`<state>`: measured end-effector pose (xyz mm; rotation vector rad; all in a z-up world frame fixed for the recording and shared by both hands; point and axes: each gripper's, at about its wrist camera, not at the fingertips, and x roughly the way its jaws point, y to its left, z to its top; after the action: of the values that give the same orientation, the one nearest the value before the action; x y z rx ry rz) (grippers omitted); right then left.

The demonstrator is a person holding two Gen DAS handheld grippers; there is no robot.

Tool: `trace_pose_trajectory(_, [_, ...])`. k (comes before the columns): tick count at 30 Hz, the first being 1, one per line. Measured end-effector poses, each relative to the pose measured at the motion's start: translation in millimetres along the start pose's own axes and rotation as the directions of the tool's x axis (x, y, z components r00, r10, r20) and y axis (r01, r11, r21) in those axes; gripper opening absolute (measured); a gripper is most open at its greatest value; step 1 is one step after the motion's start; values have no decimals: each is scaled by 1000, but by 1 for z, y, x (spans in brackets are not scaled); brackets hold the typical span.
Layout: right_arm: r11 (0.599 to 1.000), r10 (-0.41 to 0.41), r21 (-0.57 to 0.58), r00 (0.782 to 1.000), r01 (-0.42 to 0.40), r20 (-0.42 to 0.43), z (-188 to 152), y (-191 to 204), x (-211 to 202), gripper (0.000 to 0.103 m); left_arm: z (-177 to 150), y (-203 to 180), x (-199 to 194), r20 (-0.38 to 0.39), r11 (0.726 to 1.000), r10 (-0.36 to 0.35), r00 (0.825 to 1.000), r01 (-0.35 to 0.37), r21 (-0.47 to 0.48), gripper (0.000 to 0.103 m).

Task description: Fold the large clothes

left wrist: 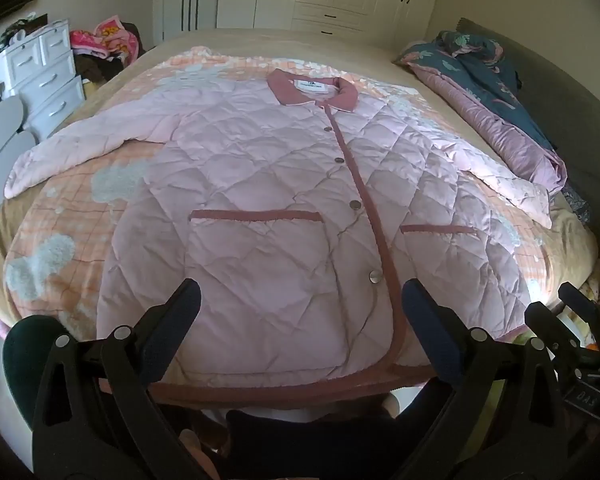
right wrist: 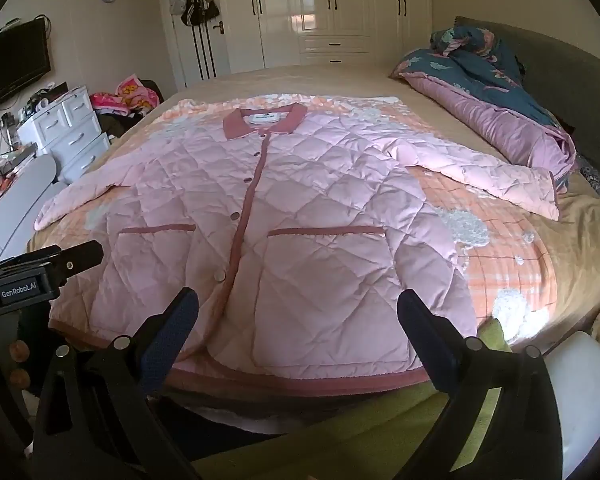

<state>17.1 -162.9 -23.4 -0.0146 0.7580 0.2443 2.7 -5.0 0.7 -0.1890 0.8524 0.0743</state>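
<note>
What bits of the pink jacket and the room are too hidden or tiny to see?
- Collar label: writing too small in both views.
- Pink jacket hem corners: in each wrist view, covered by that gripper's fingers.
- Jacket's back: lies face down on the bed.
- Inside the pockets: closed flat.
- Wardrobe top: cut off by the right wrist view's upper edge.

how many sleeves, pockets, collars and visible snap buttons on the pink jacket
On the pink quilted jacket:
sleeves: 2
pockets: 2
collar: 1
snap buttons showing: 4
Total: 9
</note>
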Motion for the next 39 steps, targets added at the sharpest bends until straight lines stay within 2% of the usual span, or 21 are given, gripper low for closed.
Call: trace_pose_trajectory(39, [1000, -10, -8, 1000, 10, -2, 4, 2, 1, 99, -1, 0, 0, 0, 1000, -7, 1000, 7, 2, 94])
